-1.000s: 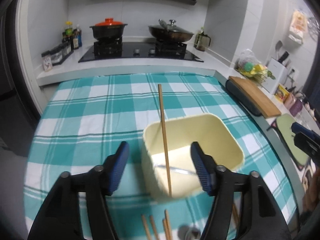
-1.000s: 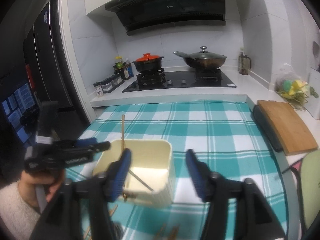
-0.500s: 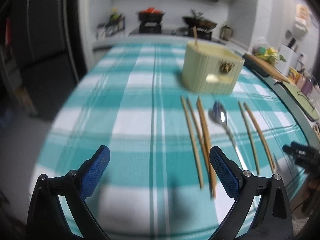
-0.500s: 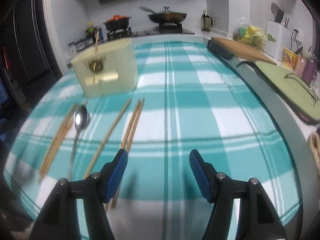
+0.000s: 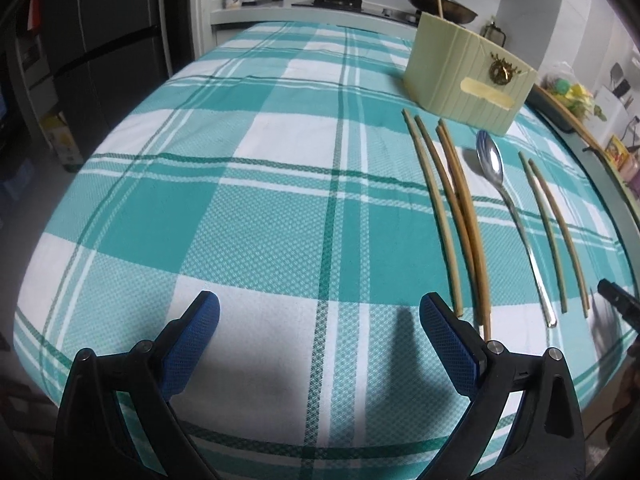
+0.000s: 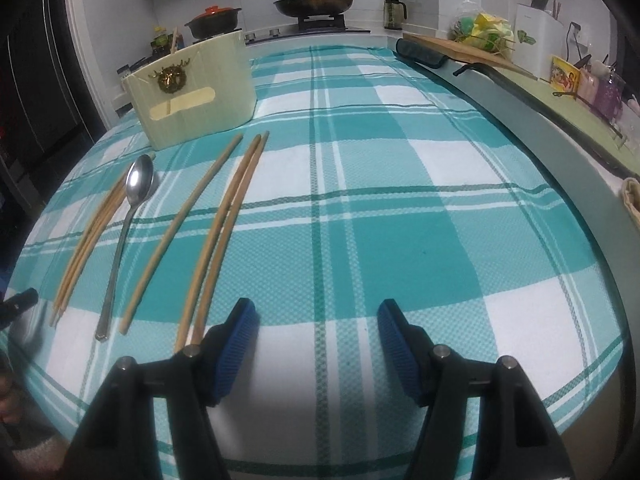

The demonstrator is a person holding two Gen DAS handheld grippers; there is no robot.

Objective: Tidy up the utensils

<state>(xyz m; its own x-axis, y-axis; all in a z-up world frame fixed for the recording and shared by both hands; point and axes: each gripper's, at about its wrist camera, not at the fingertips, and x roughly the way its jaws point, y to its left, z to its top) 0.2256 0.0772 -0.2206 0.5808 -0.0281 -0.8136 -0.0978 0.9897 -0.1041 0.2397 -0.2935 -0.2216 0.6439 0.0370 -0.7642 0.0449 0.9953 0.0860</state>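
Both your claws are released and carry nothing. The left claw (image 5: 319,334) hangs low over the near edge of the worktop (image 5: 248,216), its right pad just short of the handle ends of the four chopsticks (image 5: 460,216). The right claw (image 6: 316,334) sits at the same near edge, its left pad almost touching the near ends of the chopstick pair (image 6: 224,236) and a single chopstick (image 6: 180,232) beside them.

The spoon (image 5: 504,200) lies between the two groups of chopsticks, bowl toward the holder. The cream holder (image 5: 468,76) stands toward the far edge, with one chopstick already upright inside it; everything else waits on the checked cloth.

Watch the bunching. The four chopsticks cross one another near their near ends, so closing on that group may catch two or more, or roll one off the near edge, which is close. The sticks are thin and lie flat on soft cloth; a claw coming in too shallow could pinch the cloth and drag the whole row. The spoon handle is slim and smooth and may slip or swing if taken at its tip. Your two claws also stand near each other, so reaching for the middle items together risks a bump.

Compared with a second ago, both claws have pulled back from above the holder to the near edge and dropped low, so the view now runs along the utensils.
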